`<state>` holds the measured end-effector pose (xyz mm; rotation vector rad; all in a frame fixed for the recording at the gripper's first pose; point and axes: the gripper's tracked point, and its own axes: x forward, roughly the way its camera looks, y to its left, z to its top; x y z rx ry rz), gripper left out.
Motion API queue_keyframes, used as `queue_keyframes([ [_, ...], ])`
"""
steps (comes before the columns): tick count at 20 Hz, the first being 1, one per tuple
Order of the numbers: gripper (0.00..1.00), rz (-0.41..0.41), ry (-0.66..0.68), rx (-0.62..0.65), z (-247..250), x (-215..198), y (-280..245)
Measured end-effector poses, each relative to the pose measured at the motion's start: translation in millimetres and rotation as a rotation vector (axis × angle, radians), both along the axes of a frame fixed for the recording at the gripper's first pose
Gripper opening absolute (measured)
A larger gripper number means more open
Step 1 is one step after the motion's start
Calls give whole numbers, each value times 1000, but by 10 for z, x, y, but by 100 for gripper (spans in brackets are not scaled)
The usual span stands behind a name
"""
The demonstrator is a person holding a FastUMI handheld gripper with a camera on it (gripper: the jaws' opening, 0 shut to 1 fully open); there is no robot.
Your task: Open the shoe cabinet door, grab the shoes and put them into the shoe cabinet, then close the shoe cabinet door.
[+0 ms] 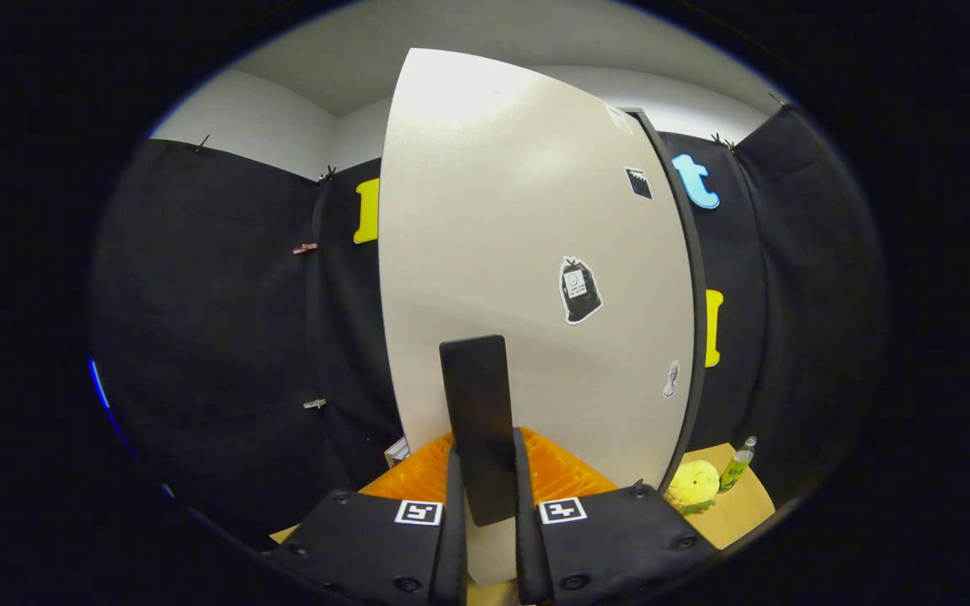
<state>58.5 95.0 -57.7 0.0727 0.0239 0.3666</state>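
The white shoe cabinet door (527, 210) stands right in front of me, with a few small stickers on its face and a dark edge running down its right side. A flat black handle (475, 404) sticks out of the door's lower part. My gripper (487, 492) is shut on this handle, one finger pressing on each side of it. Whether the door is swung out from the cabinet cannot be told. The cabinet's inside is hidden behind the door.
To the right of the door, a yellow plush toy (692, 484) and a small green bottle (738, 465) sit on a wooden tabletop (742, 513). A small white box (397, 452) peeks out at the door's lower left. Black cloth walls close in all sides.
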Motion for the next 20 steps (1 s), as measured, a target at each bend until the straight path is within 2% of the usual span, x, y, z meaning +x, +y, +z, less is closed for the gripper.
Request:
queue_keyframes([
  [9,26,-47,16,5,21,-275,-587],
  [20,26,-270,8,21,52,-391,-1556],
])
